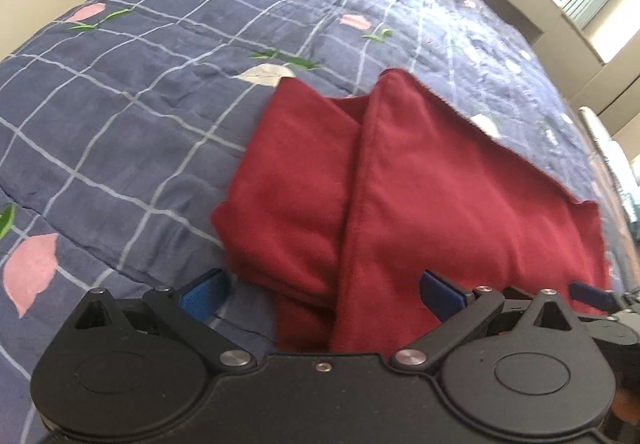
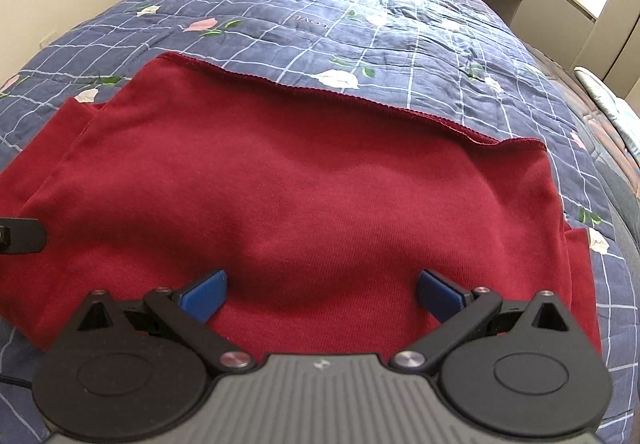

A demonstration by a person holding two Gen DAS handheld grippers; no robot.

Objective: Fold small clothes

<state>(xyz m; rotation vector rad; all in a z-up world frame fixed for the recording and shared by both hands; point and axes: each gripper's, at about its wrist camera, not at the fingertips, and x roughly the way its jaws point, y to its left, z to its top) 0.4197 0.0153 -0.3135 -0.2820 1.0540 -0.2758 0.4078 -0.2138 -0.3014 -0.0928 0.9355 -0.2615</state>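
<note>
Left wrist view: left gripper (image 1: 322, 294) spread wide, grasping nothing. Red garment (image 1: 400, 196) lies straight ahead on the quilted bedspread (image 1: 120, 116), partly folded; its long crease runs away from the tool. Near edge seems to sit between the fingers, though blurred.

Right wrist view: right gripper (image 2: 322, 294) likewise spread, empty, low over the garment's broad panel (image 2: 300, 184); hem far side. Both hands equally near.

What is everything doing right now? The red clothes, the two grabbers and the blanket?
Red garment: partly folded, one layer lapped over another, lying on the quilt.
Left gripper: open, holding nothing, over the garment's near edge.
Right gripper: open, holding nothing, over the garment.
Quilt: spread out, slightly wrinkled.
</note>
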